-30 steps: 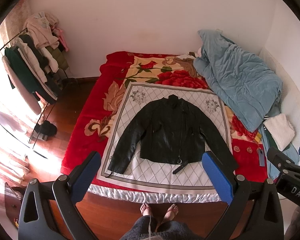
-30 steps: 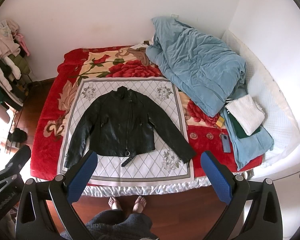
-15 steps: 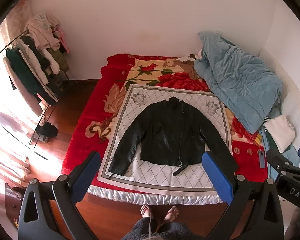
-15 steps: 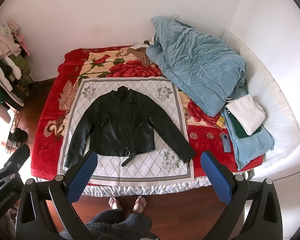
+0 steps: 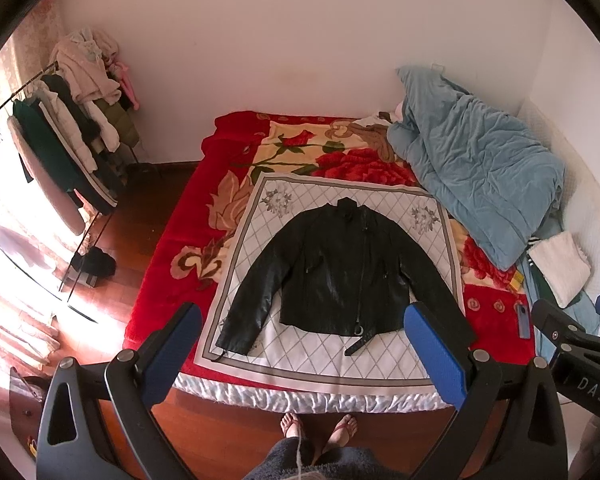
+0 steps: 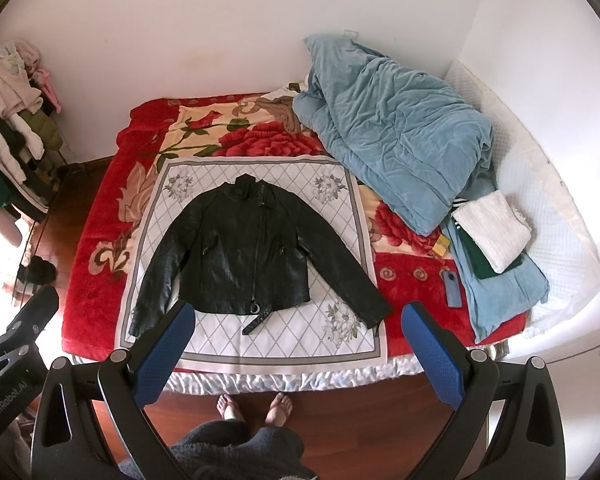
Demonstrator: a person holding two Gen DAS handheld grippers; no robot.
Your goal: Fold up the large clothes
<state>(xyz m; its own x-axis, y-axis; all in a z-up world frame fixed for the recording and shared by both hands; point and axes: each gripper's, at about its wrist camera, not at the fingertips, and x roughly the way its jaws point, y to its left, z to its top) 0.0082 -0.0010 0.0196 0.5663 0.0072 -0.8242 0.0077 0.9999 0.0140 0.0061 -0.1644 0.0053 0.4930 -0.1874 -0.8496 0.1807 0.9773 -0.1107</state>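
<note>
Jacket: black jacket (image 5: pixel 340 276) lies flat, front up, sleeves spread, mid-frame on white quilted cloth (image 5: pixel 332 356), laid ready for folding.
Left gripper (image 5: pixel 300 344): fingers wide apart, empty, held high.
Right gripper (image 6: pixel 298 340): likewise spread, empty.
Edges: cloth border frames the jacket; blue duvet (image 6: pixel 396 140) crowds upper right.

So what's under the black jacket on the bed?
The black jacket lies flat on a white diamond-pattern cloth, over a red floral blanket. Anything directly beneath the jacket is hidden.
</note>
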